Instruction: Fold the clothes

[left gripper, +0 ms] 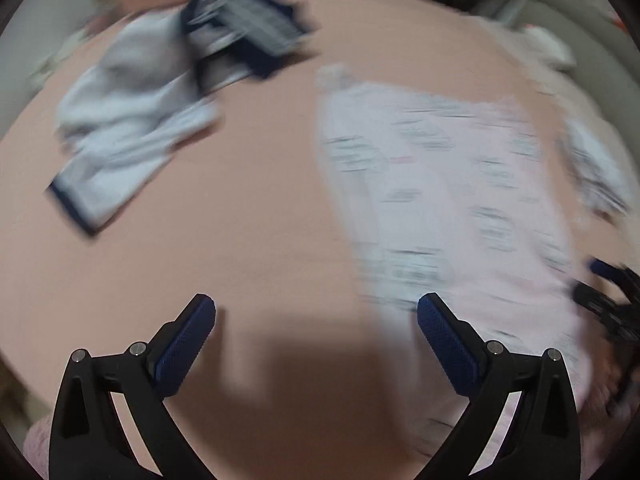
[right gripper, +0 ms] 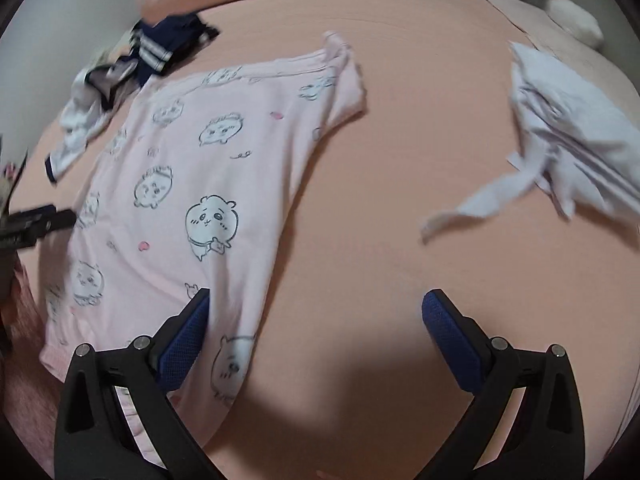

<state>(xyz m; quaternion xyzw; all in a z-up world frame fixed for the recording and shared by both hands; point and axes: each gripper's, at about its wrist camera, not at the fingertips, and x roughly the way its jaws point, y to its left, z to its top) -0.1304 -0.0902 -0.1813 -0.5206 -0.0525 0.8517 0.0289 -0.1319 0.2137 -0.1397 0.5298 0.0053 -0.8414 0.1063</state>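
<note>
Both grippers, left (left gripper: 316,322) and right (right gripper: 316,316), hang with jaws released over one pink printed garment (right gripper: 208,184) and perhaps three other clothes.

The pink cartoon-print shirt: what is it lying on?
The pink cartoon-print shirt lies spread flat on the peach bedsheet. Whatever may sit beneath the fabric is covered.

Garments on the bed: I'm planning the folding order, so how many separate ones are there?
4, though bunched ones may hide more: pink cartoon-print shirt spread centre-left; navy striped garment far left near the pillow; white navy-trimmed piece just below it; crumpled white garment at right.
</note>
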